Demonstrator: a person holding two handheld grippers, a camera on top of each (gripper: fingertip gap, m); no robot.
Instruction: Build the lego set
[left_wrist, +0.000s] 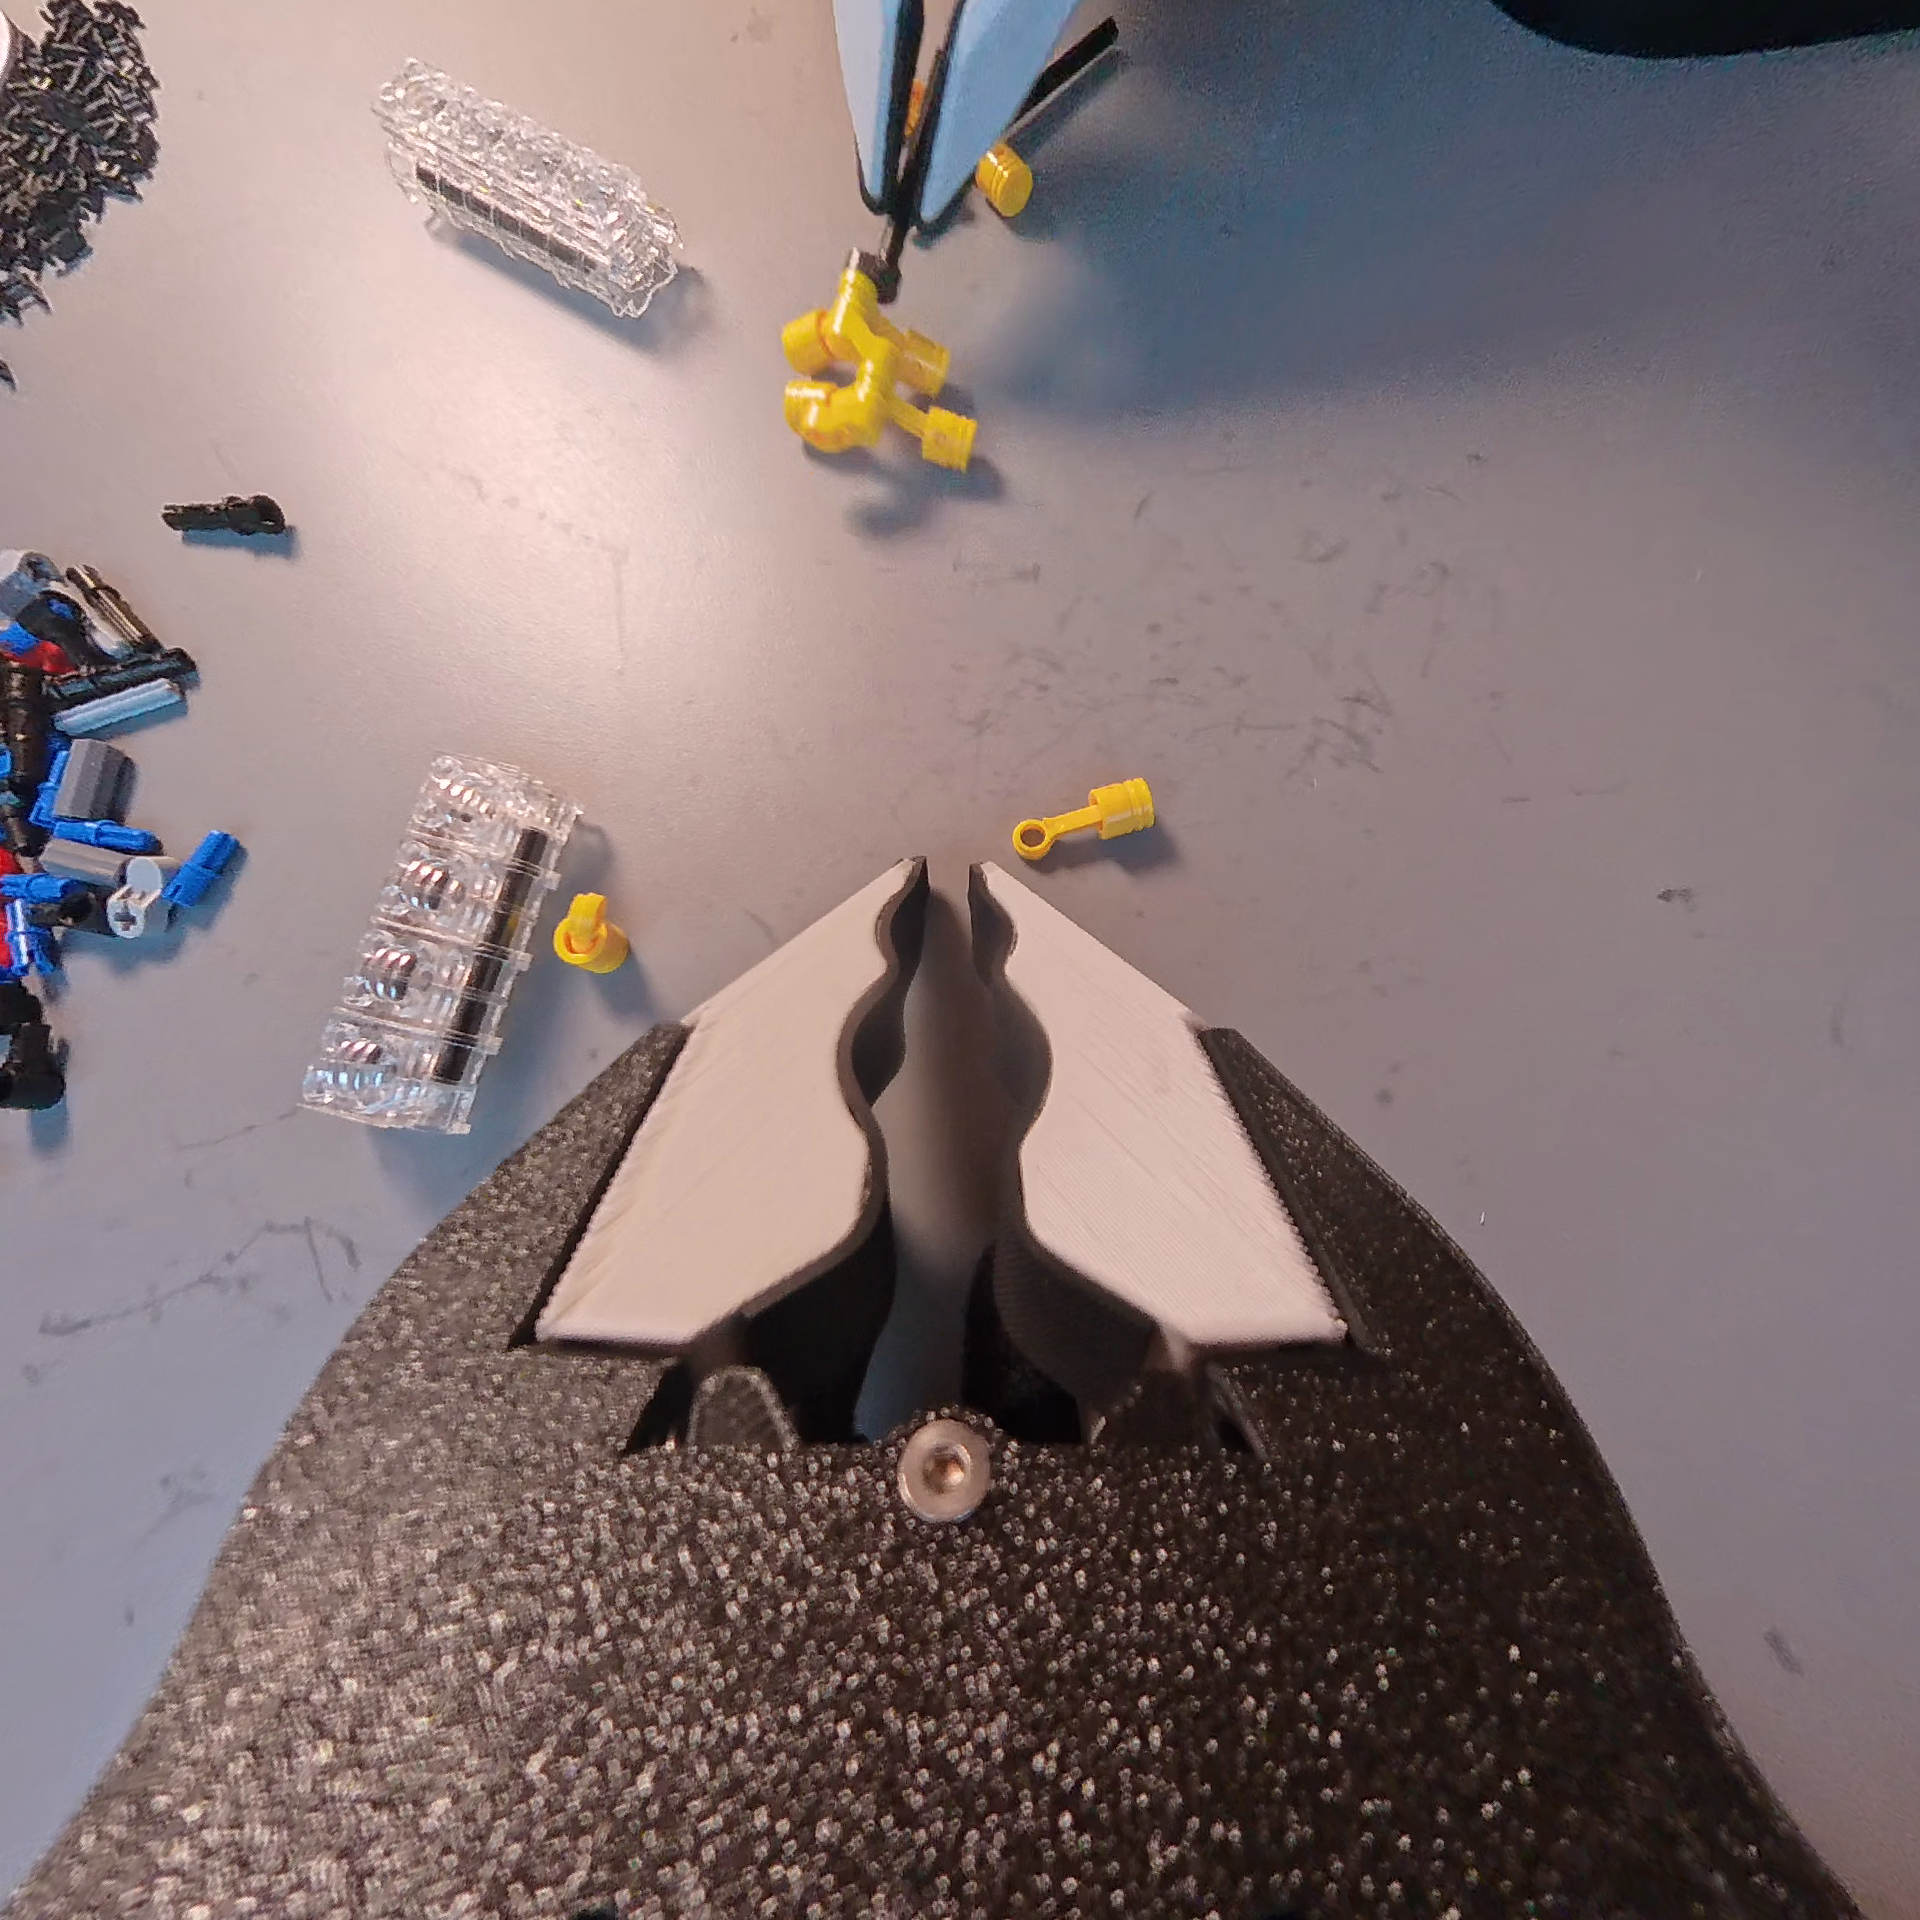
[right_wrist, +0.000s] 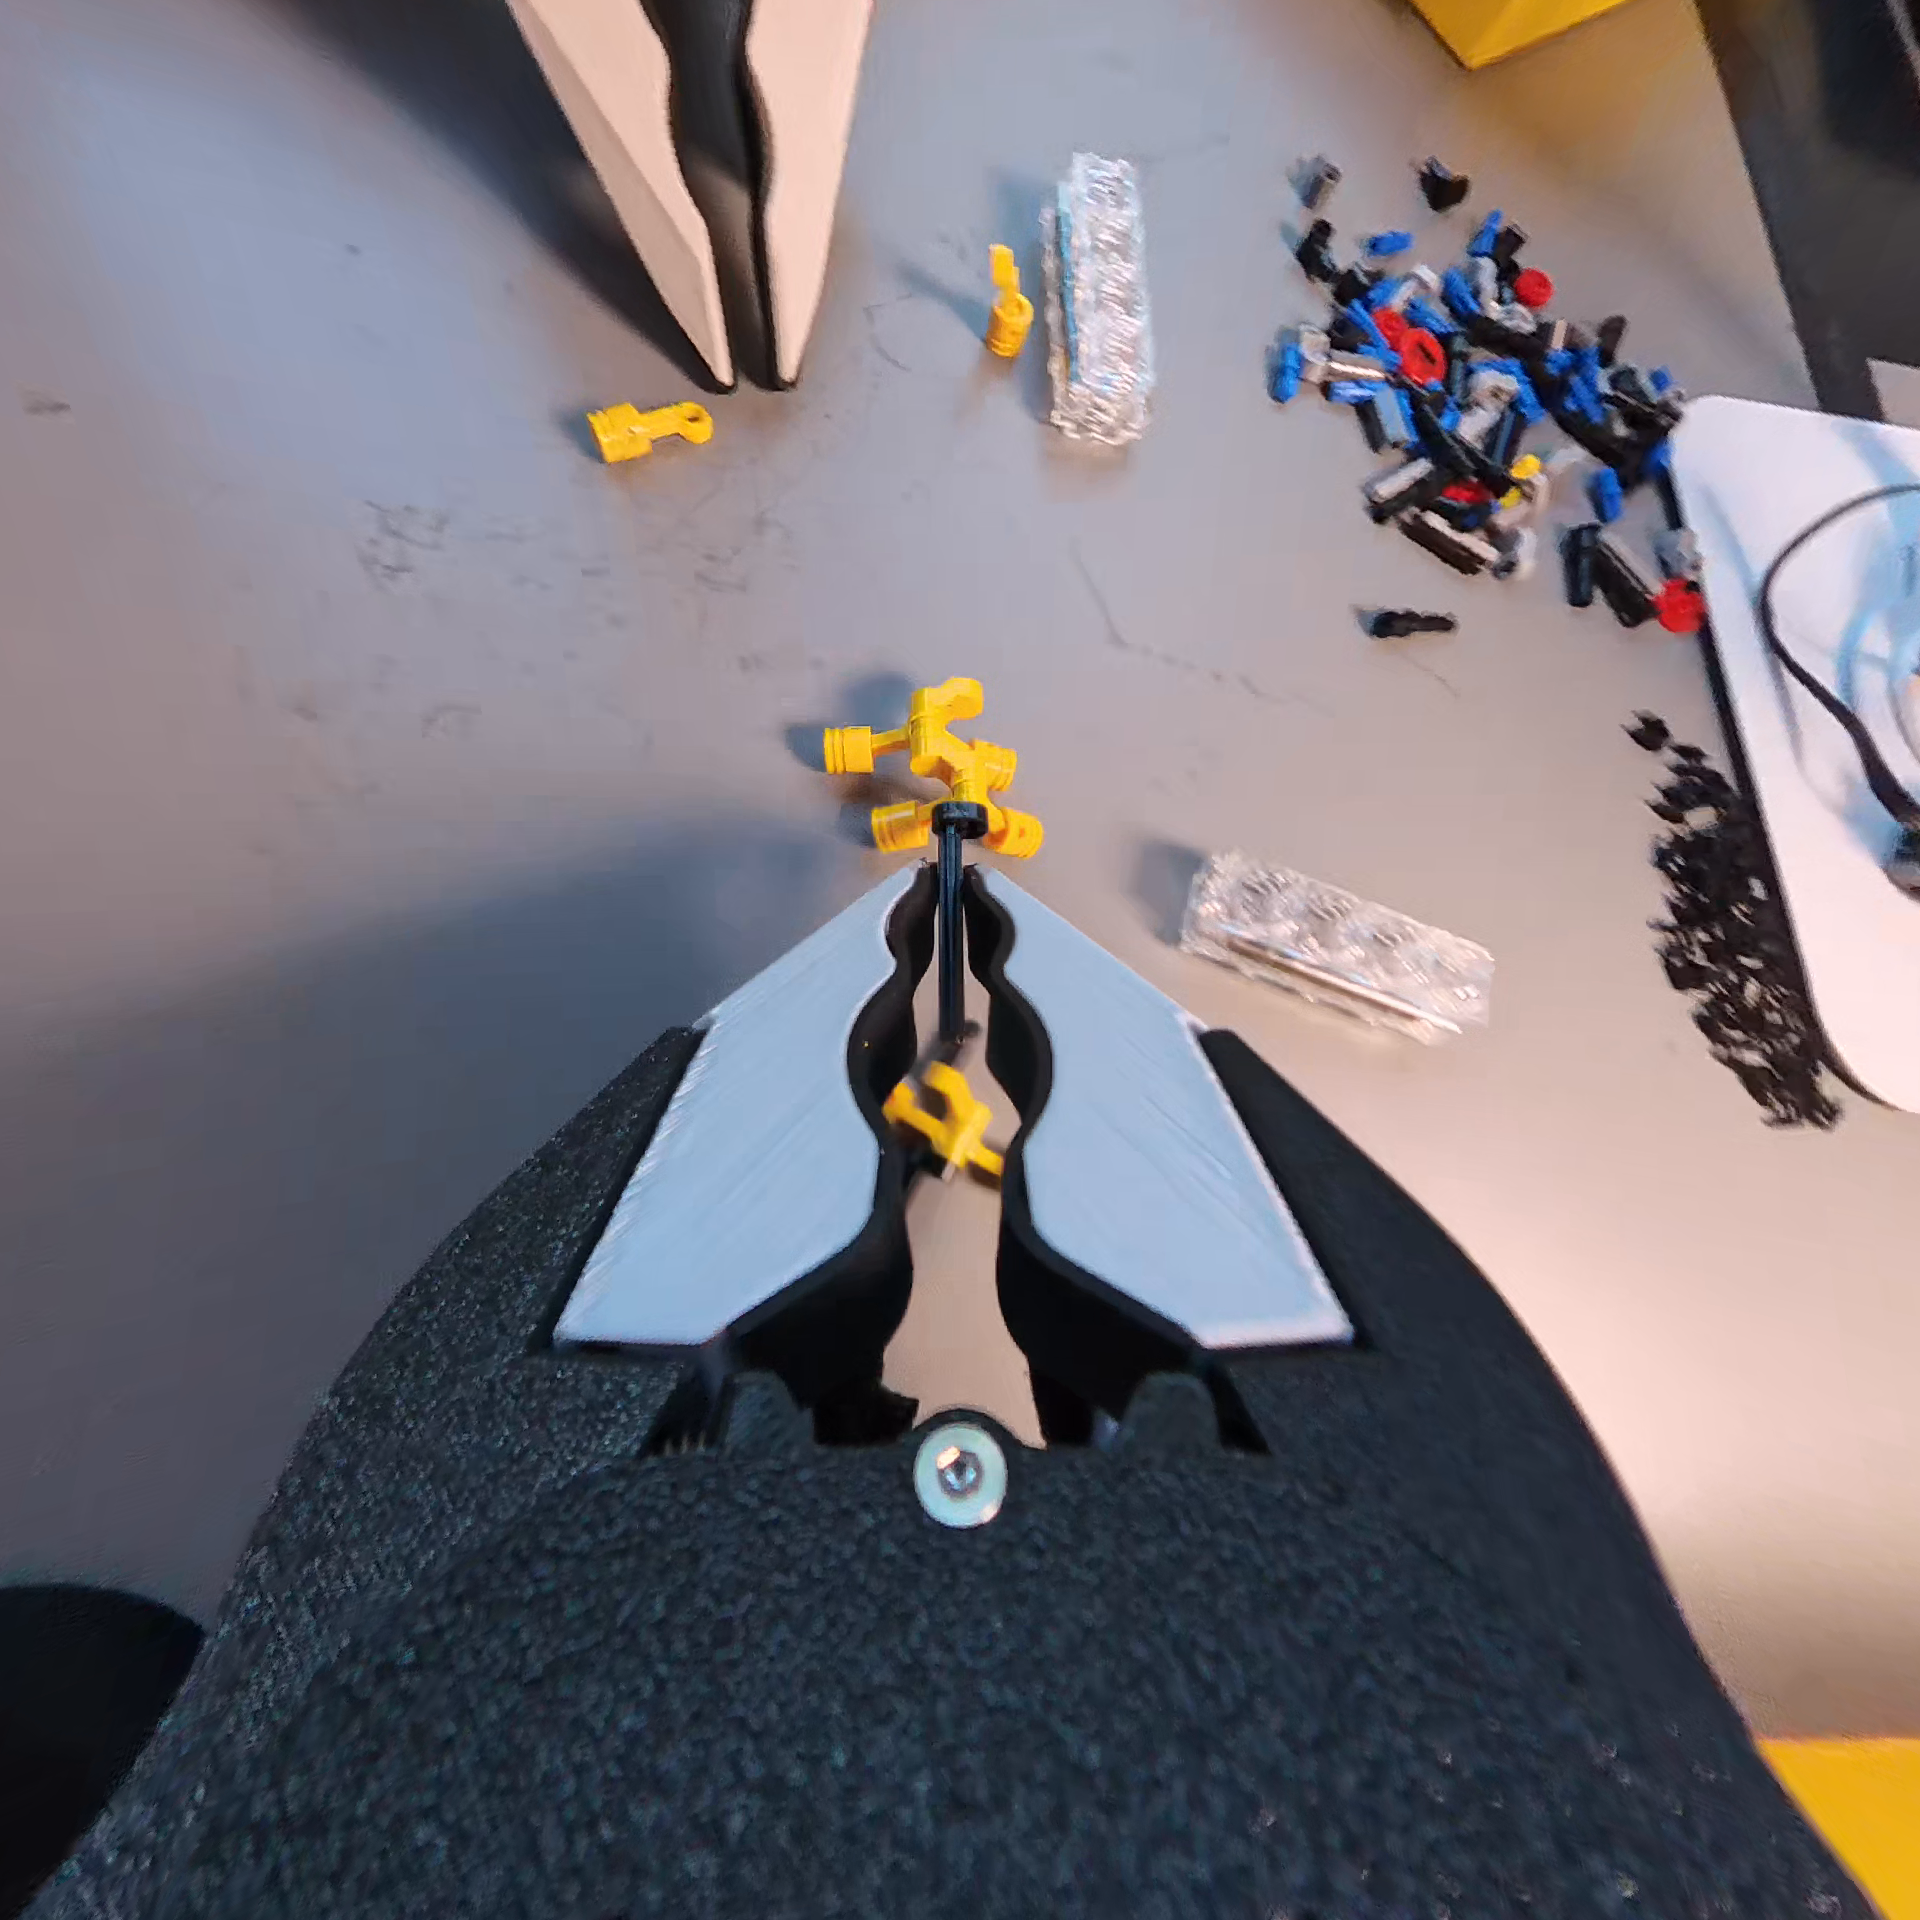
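My right gripper (right_wrist: 948, 871) is shut on a thin black axle (right_wrist: 950, 935). The axle's far end carries a yellow crank-and-piston assembly (right_wrist: 940, 769), which hangs a little above the grey table with its shadow beneath. Another yellow piece (right_wrist: 940, 1127) shows between the right fingers, behind the axle. My left gripper (left_wrist: 945, 871) is shut and empty, low over the table. One loose yellow piston (left_wrist: 1086, 816) lies just right of its tips and another (left_wrist: 590, 932) to the left, beside a clear cylinder block (left_wrist: 442, 940). The assembly (left_wrist: 873, 374) and right gripper (left_wrist: 891, 223) show farther off.
A second clear block (left_wrist: 530, 187) lies at the far left. A mixed pile of blue, black, grey and red parts (right_wrist: 1475, 416), a heap of black pins (right_wrist: 1735, 935) and a white board with cables (right_wrist: 1818, 623) sit on the right. A lone black pin (left_wrist: 223, 514) lies apart. One gripper's finger ends stand about 12 cm off the other's. The yellow piece (right_wrist: 940, 1127) is closer to my right gripper, around 5 cm from its tips; the left tips are 15 cm off. Between my left fingertips and the clear cylinder block (left_wrist: 442, 940) there is roughly 9 cm.
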